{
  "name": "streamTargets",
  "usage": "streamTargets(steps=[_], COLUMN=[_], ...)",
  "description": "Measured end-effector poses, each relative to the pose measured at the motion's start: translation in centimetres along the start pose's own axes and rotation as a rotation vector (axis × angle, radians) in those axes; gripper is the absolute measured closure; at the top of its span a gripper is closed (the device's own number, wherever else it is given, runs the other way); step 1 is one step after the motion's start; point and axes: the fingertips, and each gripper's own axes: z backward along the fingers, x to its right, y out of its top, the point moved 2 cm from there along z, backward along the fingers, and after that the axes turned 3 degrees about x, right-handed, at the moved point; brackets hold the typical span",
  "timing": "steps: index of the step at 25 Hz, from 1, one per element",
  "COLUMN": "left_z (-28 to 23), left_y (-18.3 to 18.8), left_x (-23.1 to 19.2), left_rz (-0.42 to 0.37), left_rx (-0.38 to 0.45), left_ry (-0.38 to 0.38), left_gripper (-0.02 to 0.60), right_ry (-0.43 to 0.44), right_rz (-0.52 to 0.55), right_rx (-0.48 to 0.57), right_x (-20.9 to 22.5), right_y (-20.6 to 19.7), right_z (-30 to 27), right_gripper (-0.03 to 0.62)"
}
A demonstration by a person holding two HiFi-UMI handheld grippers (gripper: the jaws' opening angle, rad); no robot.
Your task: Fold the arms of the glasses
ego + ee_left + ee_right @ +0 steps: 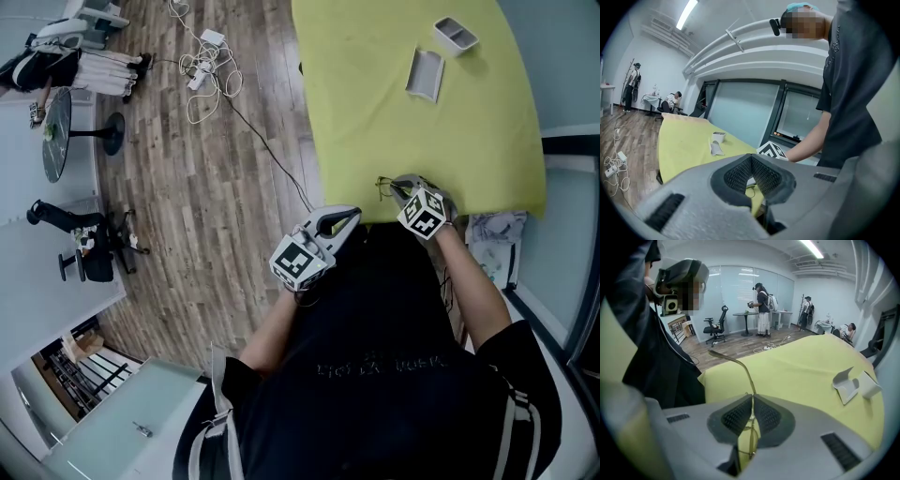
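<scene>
the right gripper [752,405] is clenched on the glasses [742,363] at the near edge of the surface [394,131]. the thin metal frame is pinched between its pads, and one arm sticks up and curves away past the tips. the left gripper [751,161] is closed on nothing, just off the surface's near edge, beside the torso. a grey case [425,73] and a small box [456,35] lie at the surface's far end.
</scene>
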Motion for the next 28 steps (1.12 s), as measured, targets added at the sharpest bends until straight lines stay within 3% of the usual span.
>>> streamTargets(steps=[11,28], left_z=[-0.2,0.7], left_y=[0.6,0.3], left_x=[-0.6,-1.7], left_rz=[0.023,0.034], left_rx=[0.042,0.059], left_ry=[-0.011,0.002], left_gripper=[0.563,0.563], right_ry=[-0.019,-0.032], right_rz=[-0.178,-0.189], right_rx=[0.128,0.143], right_x=[-1.8,-4.0], right_y=[2.3,4.0], right_z=[3.5,4.6], right_gripper=[0.56,0.56])
